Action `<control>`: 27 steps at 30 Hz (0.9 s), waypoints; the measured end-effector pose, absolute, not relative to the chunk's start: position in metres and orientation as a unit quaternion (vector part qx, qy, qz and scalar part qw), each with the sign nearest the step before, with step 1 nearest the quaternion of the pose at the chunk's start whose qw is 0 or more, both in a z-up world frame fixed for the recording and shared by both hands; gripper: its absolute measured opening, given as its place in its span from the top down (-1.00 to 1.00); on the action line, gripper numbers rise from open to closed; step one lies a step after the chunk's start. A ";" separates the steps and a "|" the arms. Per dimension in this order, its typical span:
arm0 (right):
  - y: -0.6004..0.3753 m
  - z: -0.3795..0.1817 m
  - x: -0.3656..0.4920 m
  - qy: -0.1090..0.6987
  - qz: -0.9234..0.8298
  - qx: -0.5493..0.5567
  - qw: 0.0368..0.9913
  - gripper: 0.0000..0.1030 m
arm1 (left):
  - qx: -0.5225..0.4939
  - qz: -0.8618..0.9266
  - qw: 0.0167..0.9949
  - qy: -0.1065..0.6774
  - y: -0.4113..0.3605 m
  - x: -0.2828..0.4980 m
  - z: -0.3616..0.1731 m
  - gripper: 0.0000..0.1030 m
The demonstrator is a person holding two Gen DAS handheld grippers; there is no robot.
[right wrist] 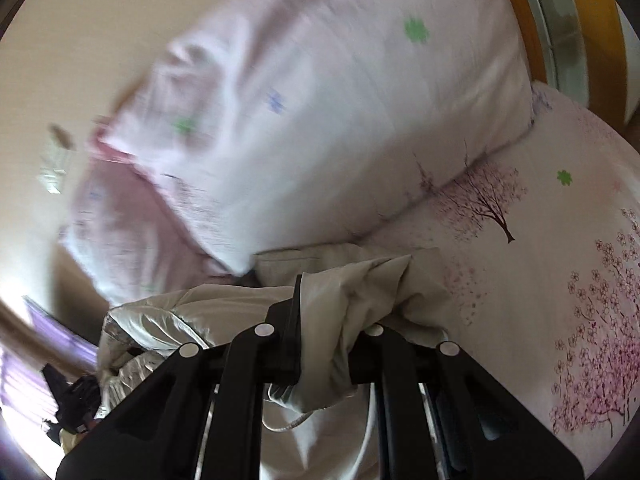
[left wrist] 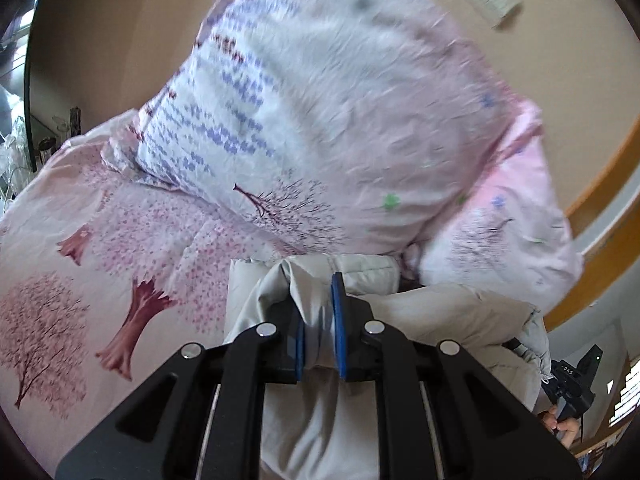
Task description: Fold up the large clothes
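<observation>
The bed (left wrist: pixel 52 216), with its pink tree-print sheet and 2 pillows (left wrist: pixel 320 100) at the head, is the surface for folding; no container is in view. The grey padded jacket (left wrist: pixel 440 312) hangs between both tools above it. The left tool (left wrist: pixel 320 328) and the right tool (right wrist: pixel 320 344) are each clenched on its fabric. The step seems to be carrying 1 edge over; next, lay it flat and even.

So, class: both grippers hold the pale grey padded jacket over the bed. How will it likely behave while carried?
The jacket bunches between the left gripper pads, so probably floppy. Its puffy quilting suggests it is light for its bulk. Its sheen by the right gripper hints it may slip.
</observation>
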State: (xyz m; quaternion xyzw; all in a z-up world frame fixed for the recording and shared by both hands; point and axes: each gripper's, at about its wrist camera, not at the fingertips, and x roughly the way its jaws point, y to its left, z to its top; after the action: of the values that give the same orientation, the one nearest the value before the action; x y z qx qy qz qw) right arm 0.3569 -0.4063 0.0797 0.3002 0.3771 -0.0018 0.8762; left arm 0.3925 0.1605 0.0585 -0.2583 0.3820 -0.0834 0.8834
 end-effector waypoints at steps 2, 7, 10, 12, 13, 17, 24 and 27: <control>-0.404 0.073 0.374 0.398 -0.017 0.295 0.869 0.76 | -0.256 -0.073 0.877 0.400 0.157 0.412 0.048 0.75; -0.402 0.052 0.413 0.470 -0.061 0.297 0.829 0.73 | -0.253 -0.057 0.856 0.447 0.151 0.447 0.028 0.74; -0.405 0.040 0.429 0.512 -0.080 0.309 0.797 0.66 | -0.241 -0.047 0.847 0.471 0.144 0.460 0.021 0.68; -0.408 0.038 0.435 0.530 -0.089 0.318 0.781 0.64 | -0.240 -0.049 0.841 0.482 0.141 0.466 0.019 0.63; -0.409 0.039 0.436 0.535 -0.089 0.320 0.777 0.62 | -0.247 -0.055 0.837 0.484 0.142 0.467 0.019 0.50; -0.423 0.054 0.420 0.509 -0.076 0.351 0.782 0.36 | -0.308 -0.091 0.823 0.468 0.159 0.466 0.027 -0.12; -0.454 0.082 0.378 0.420 -0.045 0.445 0.789 -0.19 | -0.359 -0.101 0.843 0.386 0.195 0.440 0.063 -0.72; -0.455 0.104 0.367 0.371 -0.098 0.412 0.826 -0.34 | -0.293 -0.109 0.875 0.370 0.181 0.416 0.085 -0.72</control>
State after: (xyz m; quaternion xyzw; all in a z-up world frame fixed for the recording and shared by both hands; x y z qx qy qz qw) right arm 0.3668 -0.4548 0.1041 0.4124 0.3715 -0.0982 0.8260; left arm 0.4159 0.1810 0.0848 -0.2932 0.3697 -0.1094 0.8749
